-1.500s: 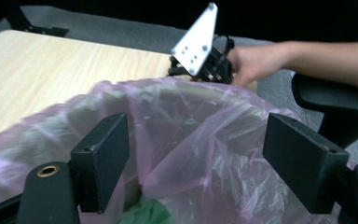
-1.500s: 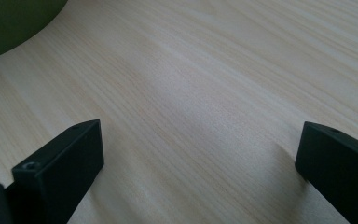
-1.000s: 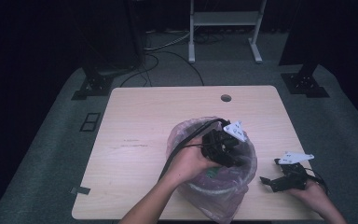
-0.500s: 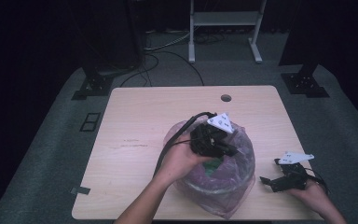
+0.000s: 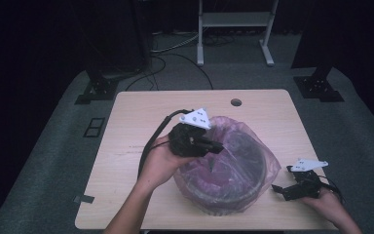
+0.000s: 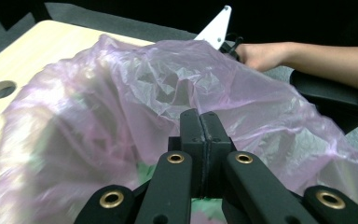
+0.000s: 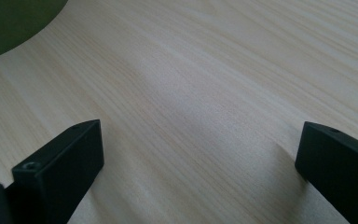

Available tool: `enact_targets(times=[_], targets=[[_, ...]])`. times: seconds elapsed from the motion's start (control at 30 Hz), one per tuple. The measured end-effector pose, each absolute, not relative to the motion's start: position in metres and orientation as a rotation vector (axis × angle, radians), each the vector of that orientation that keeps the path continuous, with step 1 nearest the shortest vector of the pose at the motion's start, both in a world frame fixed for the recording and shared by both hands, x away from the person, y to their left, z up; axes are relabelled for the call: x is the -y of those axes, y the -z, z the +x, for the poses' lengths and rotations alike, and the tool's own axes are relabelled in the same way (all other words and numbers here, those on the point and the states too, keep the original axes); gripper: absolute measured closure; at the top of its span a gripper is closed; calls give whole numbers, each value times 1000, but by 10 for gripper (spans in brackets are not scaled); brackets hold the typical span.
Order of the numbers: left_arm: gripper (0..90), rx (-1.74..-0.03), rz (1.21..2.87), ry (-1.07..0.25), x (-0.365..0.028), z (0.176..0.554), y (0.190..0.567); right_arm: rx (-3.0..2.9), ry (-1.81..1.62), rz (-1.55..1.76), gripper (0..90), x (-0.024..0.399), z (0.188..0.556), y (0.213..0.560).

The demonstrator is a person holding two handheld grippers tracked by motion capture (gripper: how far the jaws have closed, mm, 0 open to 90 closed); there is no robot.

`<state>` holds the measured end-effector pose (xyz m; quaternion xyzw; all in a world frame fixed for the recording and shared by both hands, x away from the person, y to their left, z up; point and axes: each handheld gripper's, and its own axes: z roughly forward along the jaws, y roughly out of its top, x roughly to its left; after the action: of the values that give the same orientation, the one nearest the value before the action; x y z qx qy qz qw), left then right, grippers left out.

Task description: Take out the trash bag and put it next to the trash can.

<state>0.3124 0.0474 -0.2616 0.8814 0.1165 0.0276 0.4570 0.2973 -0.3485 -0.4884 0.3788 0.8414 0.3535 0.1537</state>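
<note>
A lab or recording studio: the pale wooden worktop (image 5: pixel 126 146) stands on grey carpet (image 5: pixel 53 161), with black stand feet (image 5: pixel 95 90), loose cables (image 5: pixel 175 53) and a white metal frame (image 5: pixel 233 29) behind it in darkness.

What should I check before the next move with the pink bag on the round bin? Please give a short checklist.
1. Left hand-held gripper closed: ok, jaws meet in the left gripper view.
2. Pink bag pinched between them: cannot tell.
3. Bag draped over the bin: ok.
4. Right hand-held gripper open, holding nothing: ok.
5. Right hand-held gripper apart from the bag, low on the table: ok.
</note>
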Motion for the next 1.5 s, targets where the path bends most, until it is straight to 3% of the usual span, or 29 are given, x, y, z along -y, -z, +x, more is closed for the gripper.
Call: enact_targets(times=[1.0, 1.3, 1.5], targets=[[896, -548, 2104, -149, -170, 301, 276, -2411, -1015, 1086, 0, 348, 297, 488], [893, -592, 2150, -112, -180, 299, 298, -2411, -1014, 1086, 0, 348, 297, 488], [819, -574, 2156, -107, -175, 299, 300, -2411, -1014, 1087, 0, 348, 297, 488]])
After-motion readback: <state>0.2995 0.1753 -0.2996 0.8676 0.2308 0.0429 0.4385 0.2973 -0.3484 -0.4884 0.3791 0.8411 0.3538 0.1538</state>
